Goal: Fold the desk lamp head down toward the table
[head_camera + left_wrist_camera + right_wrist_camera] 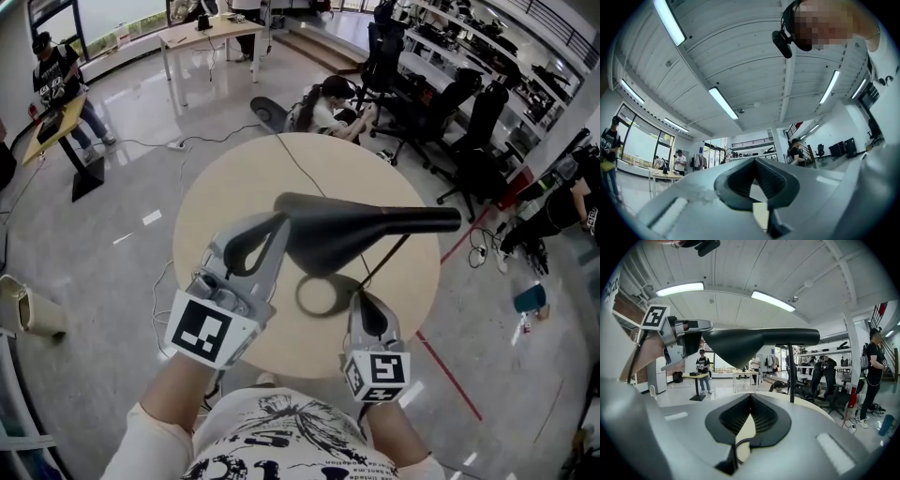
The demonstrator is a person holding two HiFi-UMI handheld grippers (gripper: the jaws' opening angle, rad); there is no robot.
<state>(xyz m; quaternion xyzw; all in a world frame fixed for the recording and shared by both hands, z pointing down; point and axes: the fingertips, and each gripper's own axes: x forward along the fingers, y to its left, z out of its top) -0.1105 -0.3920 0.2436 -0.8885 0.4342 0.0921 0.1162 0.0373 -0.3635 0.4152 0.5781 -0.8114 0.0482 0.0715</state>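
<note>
A black desk lamp stands on the round beige table [220,197]. Its long head [366,230] lies level above the ring-shaped base [323,295], carried on a thin stem [386,258]. My left gripper [279,223] is raised to the head's left end and touches it. Its jaws are shut, and the left gripper view [752,160] shows only ceiling past them. My right gripper [361,295] is low by the base, shut with nothing between its jaws. In the right gripper view [750,395] the lamp head [759,341] spans overhead and the stem [790,371] rises just ahead.
The lamp's cable [300,169] runs across the table to its far edge. A person [328,103] crouches on the floor just beyond it. Office chairs [469,122] and desks line the right side. Another person [872,366] stands at the right.
</note>
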